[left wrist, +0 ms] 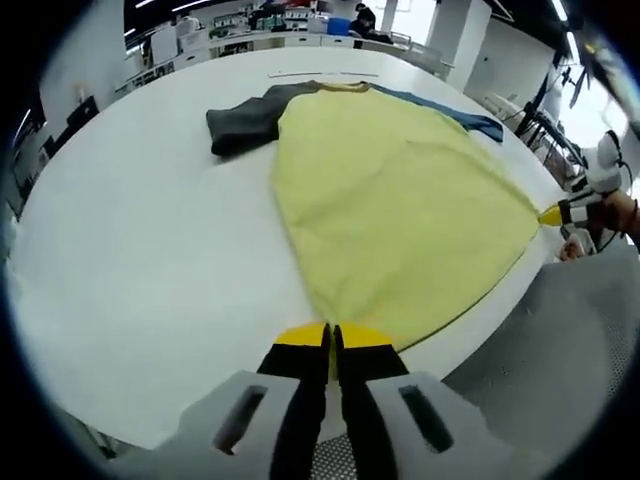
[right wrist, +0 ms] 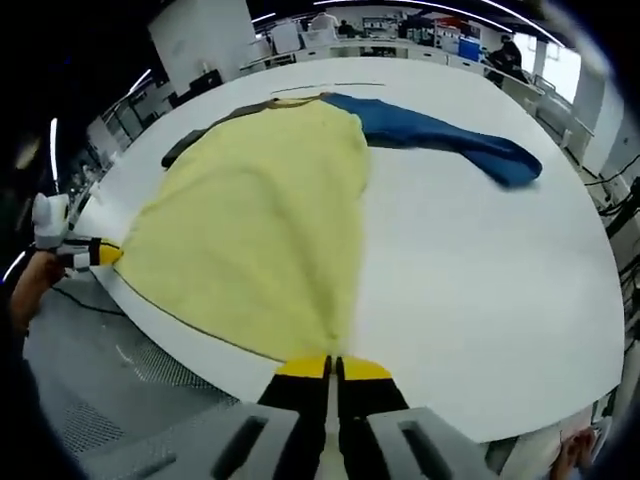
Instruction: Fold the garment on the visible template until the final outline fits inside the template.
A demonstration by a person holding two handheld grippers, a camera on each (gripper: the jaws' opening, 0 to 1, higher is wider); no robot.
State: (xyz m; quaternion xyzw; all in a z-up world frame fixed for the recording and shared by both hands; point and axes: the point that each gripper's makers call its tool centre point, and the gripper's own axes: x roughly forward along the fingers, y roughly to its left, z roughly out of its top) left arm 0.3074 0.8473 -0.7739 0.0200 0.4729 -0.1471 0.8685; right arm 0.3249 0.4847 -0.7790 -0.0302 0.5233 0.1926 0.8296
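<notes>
Both my grippers, left and right, held low, jaws clamped on yellow shirt hem corners, pulled off surface edge.

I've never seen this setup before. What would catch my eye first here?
A big yellow garment spread across the white table, with one grey sleeve and one blue sleeve. Its near edge is stretched between the left tongs and right tongs, each shut on a corner.
</notes>
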